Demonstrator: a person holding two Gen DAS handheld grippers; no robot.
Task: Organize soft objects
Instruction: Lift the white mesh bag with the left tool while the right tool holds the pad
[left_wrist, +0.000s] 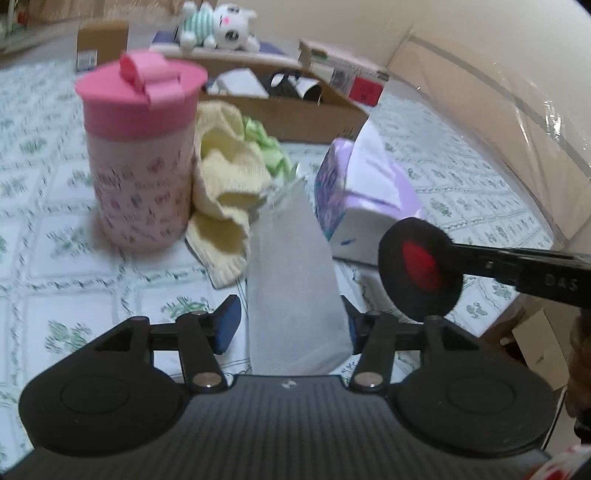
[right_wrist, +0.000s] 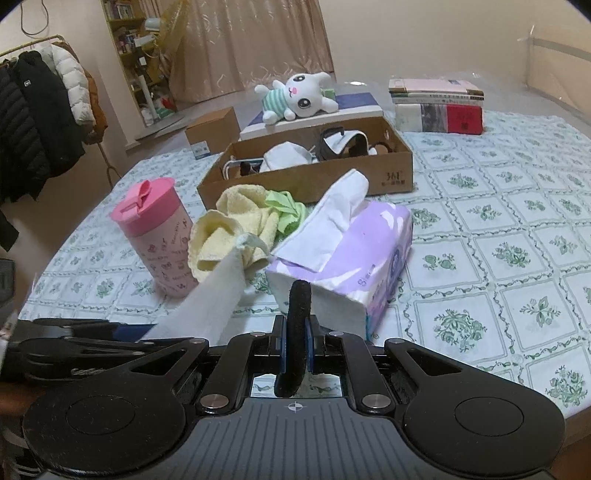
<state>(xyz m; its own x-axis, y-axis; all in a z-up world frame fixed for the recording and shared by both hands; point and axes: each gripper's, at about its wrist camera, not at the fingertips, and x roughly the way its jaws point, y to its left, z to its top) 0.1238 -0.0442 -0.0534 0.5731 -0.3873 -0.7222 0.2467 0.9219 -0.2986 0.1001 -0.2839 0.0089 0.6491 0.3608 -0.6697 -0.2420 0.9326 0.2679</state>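
Note:
My left gripper (left_wrist: 293, 325) has a white cloth (left_wrist: 291, 280) between its blue pads; the cloth stretches taut toward the yellow towel (left_wrist: 225, 192) and green cloth (left_wrist: 269, 144) heap. The cloth also shows in the right wrist view (right_wrist: 214, 302). My right gripper (right_wrist: 295, 354) is shut on a black round pad with a red centre (left_wrist: 421, 269), seen edge-on (right_wrist: 297, 332) in its own view. It sits just right of the left gripper. A purple tissue pack (right_wrist: 354, 254) lies ahead, tissue sticking up.
A pink lidded cup (right_wrist: 162, 236) stands left of the towel heap. A cardboard box (right_wrist: 306, 173) with items is behind, a plush bunny (right_wrist: 295, 96) on a book beyond it. Stacked books (right_wrist: 436, 107) sit far right. A small box (right_wrist: 212, 131) is far left.

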